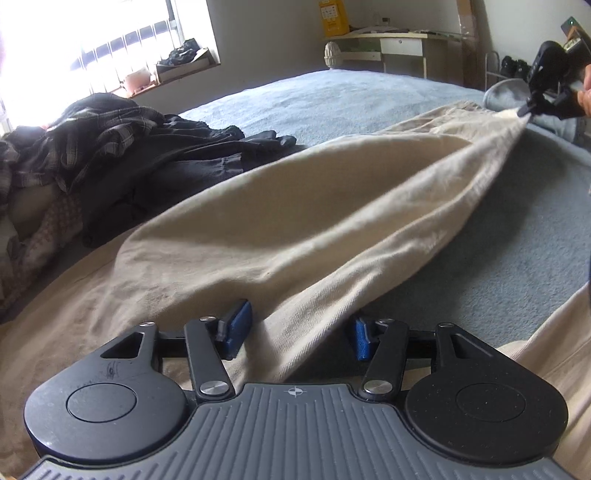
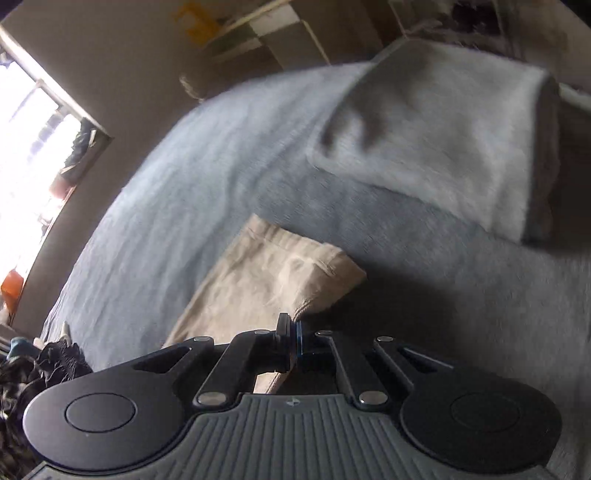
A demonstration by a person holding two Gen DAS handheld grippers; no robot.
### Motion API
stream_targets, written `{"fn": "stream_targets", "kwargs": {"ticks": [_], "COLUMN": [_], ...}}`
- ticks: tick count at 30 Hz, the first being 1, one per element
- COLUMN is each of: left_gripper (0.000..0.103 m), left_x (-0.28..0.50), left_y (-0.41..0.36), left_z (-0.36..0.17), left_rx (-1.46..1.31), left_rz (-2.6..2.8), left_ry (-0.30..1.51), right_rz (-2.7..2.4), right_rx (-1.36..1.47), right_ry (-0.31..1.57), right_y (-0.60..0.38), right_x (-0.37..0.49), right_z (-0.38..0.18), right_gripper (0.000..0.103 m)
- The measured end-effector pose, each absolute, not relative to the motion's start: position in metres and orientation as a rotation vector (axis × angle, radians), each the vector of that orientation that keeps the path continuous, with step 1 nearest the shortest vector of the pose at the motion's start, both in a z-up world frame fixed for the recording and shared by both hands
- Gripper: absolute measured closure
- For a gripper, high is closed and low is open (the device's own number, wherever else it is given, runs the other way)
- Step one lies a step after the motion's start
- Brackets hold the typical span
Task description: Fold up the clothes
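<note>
Beige trousers (image 1: 295, 221) on a grey-blue bedspread (image 1: 332, 96), beside a dark grey and white plaid shirt (image 1: 92, 133) and black garments (image 1: 207, 155). Blue pads (image 1: 240, 328) on the black left gripper (image 1: 299, 332), pale grey pillow (image 2: 443, 129), yellow box (image 1: 334, 16)

The right wrist view is motion-blurred: the pillow (image 2: 443, 140) at 1 o'clock is smeared, and the yellow thing (image 2: 195, 20) at 11 o'clock cannot be made out. The dark clothes (image 1: 110, 147) at 9 o'clock run off the left edge. The window (image 1: 74, 44) is blown out.
</note>
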State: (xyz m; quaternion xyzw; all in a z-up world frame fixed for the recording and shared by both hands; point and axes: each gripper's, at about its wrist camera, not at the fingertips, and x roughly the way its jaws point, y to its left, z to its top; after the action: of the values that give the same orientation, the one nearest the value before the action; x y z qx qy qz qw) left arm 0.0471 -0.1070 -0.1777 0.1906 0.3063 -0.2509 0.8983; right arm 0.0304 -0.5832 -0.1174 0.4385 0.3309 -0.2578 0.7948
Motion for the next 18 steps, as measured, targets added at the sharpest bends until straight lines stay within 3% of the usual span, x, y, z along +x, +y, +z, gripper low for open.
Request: {"fn": "stream_targets", "kwargs": {"ticks": [1,3,4,11,14,18], "left_gripper": [0.073,0.090,0.094,0.098,0.098,0.095], "left_x": [0.046,0.045,0.044,0.029,0.019,0.013], "left_y": [-0.107,-0.107,-0.107,-0.086,-0.090,-0.109], "left_z": [-0.177,-0.175,-0.170,-0.122,-0.132,-0.177], "left_rx": [0.403,0.419,0.426,0.360,0.402,0.533], "left_rz": [-0.515,-0.507,-0.502,-0.493,-0.537,-0.600], "left_ry": [0.624,0.602,0.583,0.420,0.433,0.524], "right_rz": [-0.555,-0.536,-0.511,-0.268,-0.320,-0.478], "right_rx": [0.978,1.023,1.019,0.884,0.832,0.835], "right_ry": [0.702,0.670,0.645,0.419,0.436,0.578], "right_y": [-0.585,-0.587,-0.586,-0.572,-0.573,-0.591], "right_x": [0.031,0.037,0.044,0.051,0.034,0.014], "right_z": [-0.118,-0.110,-0.097,0.026,0.012,-0.073], "right_gripper": [0.100,0.100,0.100,0.100,0.100,0.100]}}
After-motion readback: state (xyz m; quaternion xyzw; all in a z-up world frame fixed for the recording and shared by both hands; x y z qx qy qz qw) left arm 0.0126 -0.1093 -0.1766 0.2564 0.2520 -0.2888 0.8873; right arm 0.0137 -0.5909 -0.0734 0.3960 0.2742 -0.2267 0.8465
